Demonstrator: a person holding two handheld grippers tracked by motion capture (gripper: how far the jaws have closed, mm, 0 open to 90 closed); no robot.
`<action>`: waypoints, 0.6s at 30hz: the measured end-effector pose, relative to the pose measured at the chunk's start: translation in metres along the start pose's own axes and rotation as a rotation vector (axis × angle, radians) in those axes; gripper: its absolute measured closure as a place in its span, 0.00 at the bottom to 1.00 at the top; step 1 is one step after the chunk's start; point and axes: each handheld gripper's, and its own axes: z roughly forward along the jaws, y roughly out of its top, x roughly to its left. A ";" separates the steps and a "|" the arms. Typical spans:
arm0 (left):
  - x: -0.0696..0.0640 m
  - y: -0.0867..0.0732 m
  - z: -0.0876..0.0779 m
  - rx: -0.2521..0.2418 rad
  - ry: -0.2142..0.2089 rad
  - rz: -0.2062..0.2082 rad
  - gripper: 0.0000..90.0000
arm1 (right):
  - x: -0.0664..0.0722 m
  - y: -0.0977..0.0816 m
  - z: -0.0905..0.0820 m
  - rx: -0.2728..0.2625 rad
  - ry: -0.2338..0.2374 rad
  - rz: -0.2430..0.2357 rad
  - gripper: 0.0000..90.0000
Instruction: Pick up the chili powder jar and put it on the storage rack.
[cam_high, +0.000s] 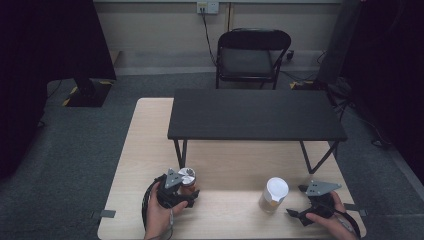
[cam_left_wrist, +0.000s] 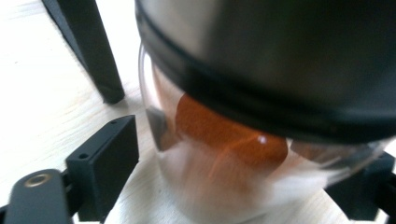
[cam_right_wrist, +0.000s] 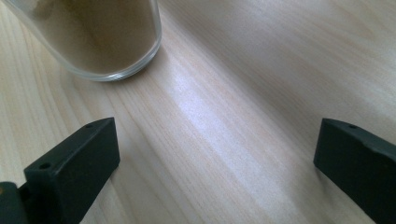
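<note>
A glass jar (cam_high: 188, 176) with a steel lid stands at the front left of the wooden table (cam_high: 150, 150). In the left gripper view the jar (cam_left_wrist: 224, 140) shows something orange inside and sits between the jaws of my left gripper (cam_left_wrist: 238, 182). The left pad (cam_left_wrist: 105, 158) stands a little off the glass. In the high view the left gripper (cam_high: 184, 186) is just in front of the jar. A second glass jar (cam_high: 274, 195) with a white lid holds brown powder. My right gripper (cam_high: 296, 201) is to its right, open and empty. The right gripper (cam_right_wrist: 215, 158) has that jar's base (cam_right_wrist: 107, 42) beyond its left jaw.
A low black table (cam_high: 255, 120) stands on the far half of the wooden table; one of its legs (cam_left_wrist: 88, 51) is close behind the steel-lidded jar. A black folding chair (cam_high: 250, 55) is on the floor beyond. The front edge of the table is near both hands.
</note>
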 end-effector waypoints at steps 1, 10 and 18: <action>0.001 0.000 0.001 -0.001 -0.004 0.000 0.16 | 0.000 0.000 0.000 0.000 0.000 0.000 0.00; 0.000 0.000 0.003 -0.009 -0.005 0.008 0.26 | 0.000 0.000 0.000 0.000 0.000 0.000 0.00; -0.001 0.001 0.004 -0.014 -0.008 0.037 0.32 | 0.000 0.000 0.000 0.000 0.000 0.000 0.00</action>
